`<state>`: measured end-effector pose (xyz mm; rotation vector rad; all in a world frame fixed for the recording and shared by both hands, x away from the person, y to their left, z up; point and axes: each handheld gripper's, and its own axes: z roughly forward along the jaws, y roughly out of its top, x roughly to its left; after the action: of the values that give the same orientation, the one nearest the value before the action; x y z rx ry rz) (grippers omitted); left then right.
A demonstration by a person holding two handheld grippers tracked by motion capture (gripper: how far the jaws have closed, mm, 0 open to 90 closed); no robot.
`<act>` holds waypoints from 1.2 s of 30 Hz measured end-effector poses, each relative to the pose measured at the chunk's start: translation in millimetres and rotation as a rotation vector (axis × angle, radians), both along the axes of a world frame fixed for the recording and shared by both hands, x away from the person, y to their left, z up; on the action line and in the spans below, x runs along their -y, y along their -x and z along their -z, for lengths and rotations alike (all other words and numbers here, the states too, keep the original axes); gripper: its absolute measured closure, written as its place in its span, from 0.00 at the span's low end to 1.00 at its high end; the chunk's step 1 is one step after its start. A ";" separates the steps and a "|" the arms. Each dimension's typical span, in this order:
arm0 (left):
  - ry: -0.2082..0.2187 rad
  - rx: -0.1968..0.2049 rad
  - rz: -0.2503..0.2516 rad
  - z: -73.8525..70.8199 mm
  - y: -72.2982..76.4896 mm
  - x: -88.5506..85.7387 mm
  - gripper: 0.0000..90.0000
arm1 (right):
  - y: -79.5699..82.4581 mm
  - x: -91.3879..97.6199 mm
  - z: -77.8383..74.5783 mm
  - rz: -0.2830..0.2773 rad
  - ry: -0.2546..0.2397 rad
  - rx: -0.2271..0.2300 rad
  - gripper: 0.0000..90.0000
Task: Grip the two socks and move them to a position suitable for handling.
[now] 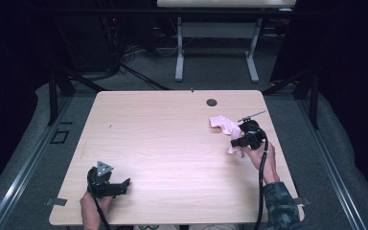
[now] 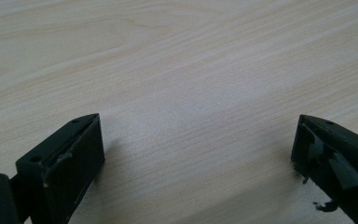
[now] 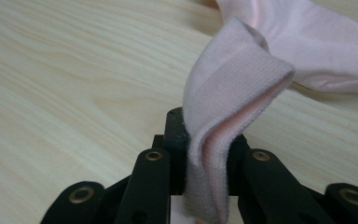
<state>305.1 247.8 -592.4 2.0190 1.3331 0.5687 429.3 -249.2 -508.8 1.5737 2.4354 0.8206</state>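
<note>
One pink cloth (image 1: 226, 125) is seen at the right of the high view, lying crumpled on the table (image 1: 172, 143) near its right edge, just below a small round hole (image 1: 212, 102) in the board. In the right gripper view, a fold of the cloth (image 3: 223, 121) is pinched between the two black jaws, which are clamped on it; the rest is draped up and away to the upper right of that frame, where it rests on the wood. The grip is taken at an edge, probably so that the cloth can be lifted or dragged clear and spread out. The right gripper (image 1: 243, 139) is held low over the table, with its cable trailing down along the forearm toward the bottom of the frame.

At the lower left of the high view, the left gripper (image 1: 120, 186) is held just above the table, well apart from the cloth. In the left gripper view its jaws are spread wide, with bare wood (image 2: 182, 93) between them and nothing gripped. It appears to be kept waiting there, perhaps to take a second corner once the cloth is raised.

Little stands in the way: a thin grey rod-like item (image 1: 252, 115) lies just beside the cloth at its upper right, and what it is cannot be told. Beyond the table, at the top of the frame, the legs of a white desk (image 1: 179, 52) are seen on the grey floor.
</note>
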 end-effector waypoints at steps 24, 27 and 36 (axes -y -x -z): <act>0.001 0.001 0.000 0.0 0.1 0.0 0.03 | 93.3 -77.8 -12.2 -0.340 -0.041 0.046 0.85; 0.001 0.001 0.000 0.0 0.1 0.0 0.03 | 100.4 -89.1 -7.2 -0.380 -0.051 0.027 0.85; 0.001 0.001 0.000 0.0 0.1 0.0 0.03 | 116.7 -124.5 11.5 -0.492 -0.050 -0.035 0.84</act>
<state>305.0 247.9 -592.4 2.0179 1.3324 0.5692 312.6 -124.7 -520.3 1.0100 2.8943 0.9294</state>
